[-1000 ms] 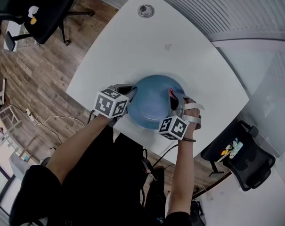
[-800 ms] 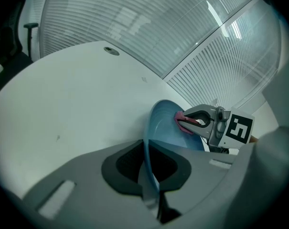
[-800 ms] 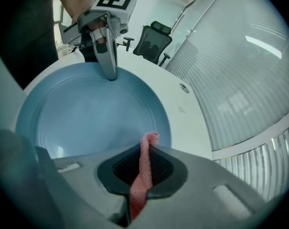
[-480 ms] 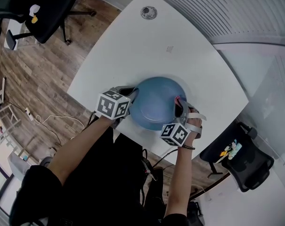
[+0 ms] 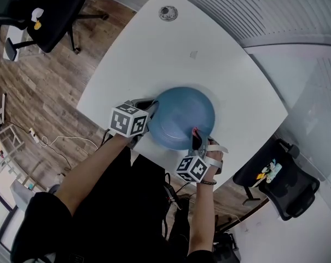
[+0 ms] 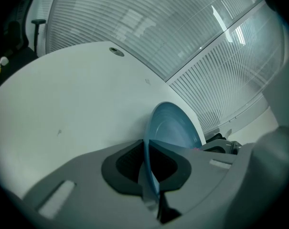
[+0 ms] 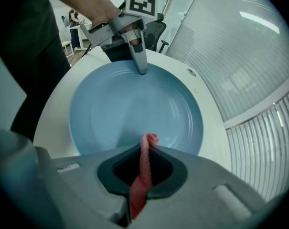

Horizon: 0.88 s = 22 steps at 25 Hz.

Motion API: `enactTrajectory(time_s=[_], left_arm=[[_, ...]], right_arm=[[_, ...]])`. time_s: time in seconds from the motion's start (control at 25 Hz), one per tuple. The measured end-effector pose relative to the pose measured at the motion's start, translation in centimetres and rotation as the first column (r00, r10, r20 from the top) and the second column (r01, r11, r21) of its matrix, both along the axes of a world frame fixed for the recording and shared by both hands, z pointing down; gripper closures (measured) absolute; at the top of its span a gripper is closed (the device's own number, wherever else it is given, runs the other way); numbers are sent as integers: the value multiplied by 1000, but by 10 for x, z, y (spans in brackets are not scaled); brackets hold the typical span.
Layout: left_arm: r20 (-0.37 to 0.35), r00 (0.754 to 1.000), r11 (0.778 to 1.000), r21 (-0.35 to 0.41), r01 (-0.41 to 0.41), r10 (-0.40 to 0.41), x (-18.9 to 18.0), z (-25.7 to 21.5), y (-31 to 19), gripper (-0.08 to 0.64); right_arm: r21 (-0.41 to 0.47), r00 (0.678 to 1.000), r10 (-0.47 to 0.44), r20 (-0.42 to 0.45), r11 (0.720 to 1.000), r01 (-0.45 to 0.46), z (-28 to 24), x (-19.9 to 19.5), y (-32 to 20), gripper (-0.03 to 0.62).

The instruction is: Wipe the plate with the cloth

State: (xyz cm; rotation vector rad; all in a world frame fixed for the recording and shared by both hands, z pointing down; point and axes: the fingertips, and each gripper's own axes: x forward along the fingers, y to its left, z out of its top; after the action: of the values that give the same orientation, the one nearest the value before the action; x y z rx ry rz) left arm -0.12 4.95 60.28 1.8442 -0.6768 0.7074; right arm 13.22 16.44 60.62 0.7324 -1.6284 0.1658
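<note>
Your left tool (image 5: 150, 109) is clamped on the left rim of the blue plate (image 5: 181, 116). In the left gripper view the rim runs straight between its jaws, which are closed tight against it. The plate sits just below the middle of the head view, near the lower edge of the white surface (image 5: 154, 53).

Your right tool (image 5: 197, 140) is at the plate's lower right rim, tipped steeply down, with its jaws pinched on a pink cloth (image 5: 195, 130). In the right gripper view the cloth runs as a narrow strip up between the jaws. Its bunched tip pokes out at the plate's near rim, in the lower centre of that frame. You cannot tell whether the tip presses on the plate.

A small round fitting (image 5: 168, 12) sits in the surface at the top of the head view, and a dark office chair (image 5: 53, 7) stands at upper left.
</note>
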Motion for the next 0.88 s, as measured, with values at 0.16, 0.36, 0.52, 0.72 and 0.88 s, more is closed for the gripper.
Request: enactTrajectory(time_s=[0.16,0.36,0.52,0.72,0.88], left_arm=[[-3,1000,1000,0,7,-7,-1,0,-1,543],[-3,1000,1000,9,10,-10,0,0,-1,541],[-2,1000,1000,15,22,-22,1,0,-1,540],[1,999,999,27,33,-33,0,-1,-1,540],[-4,999,999,29,46,-46,0,-2,-1,540]], right_arm=[[-29,999,17,41,999,-15,0,-21,17,578],[-54,996,23,81,998,-18,0,-44,29,578],[-80,993,17,117,997,-8,1,-62,31,578],[-96,987,28,157,995,-13,1,-78,32,578],[-128,979,49,196,992,-24,0,-91,29,578]])
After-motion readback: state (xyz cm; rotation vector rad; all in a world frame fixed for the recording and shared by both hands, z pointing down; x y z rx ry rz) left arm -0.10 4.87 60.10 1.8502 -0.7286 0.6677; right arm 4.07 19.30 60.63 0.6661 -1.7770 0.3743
